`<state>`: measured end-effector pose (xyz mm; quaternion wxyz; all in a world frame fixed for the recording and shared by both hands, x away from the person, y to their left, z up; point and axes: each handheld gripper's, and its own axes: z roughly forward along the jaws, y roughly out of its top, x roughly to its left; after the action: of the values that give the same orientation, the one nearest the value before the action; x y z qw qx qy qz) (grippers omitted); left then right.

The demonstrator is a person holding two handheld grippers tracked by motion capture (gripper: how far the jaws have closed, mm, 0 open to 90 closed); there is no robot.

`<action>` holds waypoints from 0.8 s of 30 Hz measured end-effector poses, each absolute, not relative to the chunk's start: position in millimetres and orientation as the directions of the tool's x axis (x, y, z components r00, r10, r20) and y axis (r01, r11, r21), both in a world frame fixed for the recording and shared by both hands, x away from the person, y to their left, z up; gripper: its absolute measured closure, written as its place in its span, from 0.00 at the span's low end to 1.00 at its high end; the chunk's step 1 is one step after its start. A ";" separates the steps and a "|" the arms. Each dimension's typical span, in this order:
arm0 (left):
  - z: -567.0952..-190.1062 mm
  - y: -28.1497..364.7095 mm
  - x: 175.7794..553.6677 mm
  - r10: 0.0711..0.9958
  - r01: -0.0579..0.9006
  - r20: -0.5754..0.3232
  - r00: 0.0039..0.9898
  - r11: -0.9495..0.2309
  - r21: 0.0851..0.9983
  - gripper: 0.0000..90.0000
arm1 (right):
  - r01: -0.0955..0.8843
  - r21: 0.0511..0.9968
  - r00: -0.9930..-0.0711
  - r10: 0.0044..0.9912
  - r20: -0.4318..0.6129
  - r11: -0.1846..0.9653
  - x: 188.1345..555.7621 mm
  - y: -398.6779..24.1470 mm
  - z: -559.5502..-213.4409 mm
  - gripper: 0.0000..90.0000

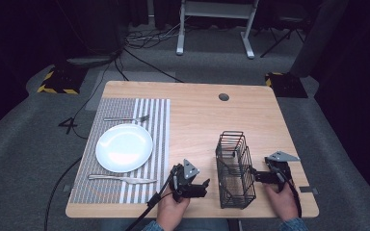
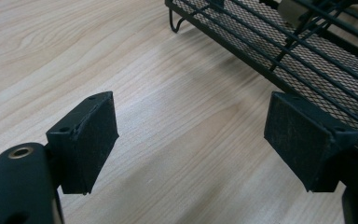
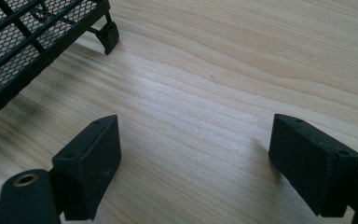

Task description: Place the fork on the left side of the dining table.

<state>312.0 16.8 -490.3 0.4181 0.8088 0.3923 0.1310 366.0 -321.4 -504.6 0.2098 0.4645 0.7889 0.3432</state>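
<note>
Flanking a black wire basket [image 1: 235, 171] on pale wood table [image 1: 197, 120], left tongs [image 1: 203, 186] and right tongs [image 1: 256, 176] gaping empty, grey carpet around.

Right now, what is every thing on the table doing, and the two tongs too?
Wire basket: upright, empty, between the tongs.
Plate: empty, on the striped placemat.
Fork: lying flat beyond the plate.
Knife: lying flat on the near side of the plate.
Left tongs: open, holding nothing.
Right tongs: open, holding nothing.
</note>
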 end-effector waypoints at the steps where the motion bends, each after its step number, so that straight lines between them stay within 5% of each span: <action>1: -491.7 15.4 312.1 0.744 0.527 -0.115 0.658 -0.346 0.776 0.19 | 0.590 0.736 -0.480 0.877 -0.011 0.332 365.9 -321.3 -504.5 0.19; 12: -501.4 2.9 312.4 0.718 0.531 -0.091 0.690 -0.417 0.737 0.18 | 0.589 0.736 -0.483 0.876 -0.011 0.334 365.9 -321.3 -504.5 0.19; 17: -503.8 -8.8 311.2 0.659 0.504 -0.028 0.752 -0.546 0.669 0.11 | 0.589 0.736 -0.483 0.875 -0.011 0.334 365.8 -321.3 -504.6 0.19; 24: -503.9 -11.3 310.6 0.657 0.503 -0.028 0.753 -0.548 0.668 0.09 | 0.590 0.736 -0.483 0.875 -0.010 0.333 365.7 -321.2 -504.6 0.19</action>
<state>310.6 -11.3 -503.9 0.3396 0.8725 0.3323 0.1135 365.7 -321.2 -504.6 0.2080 0.4639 0.7896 0.3437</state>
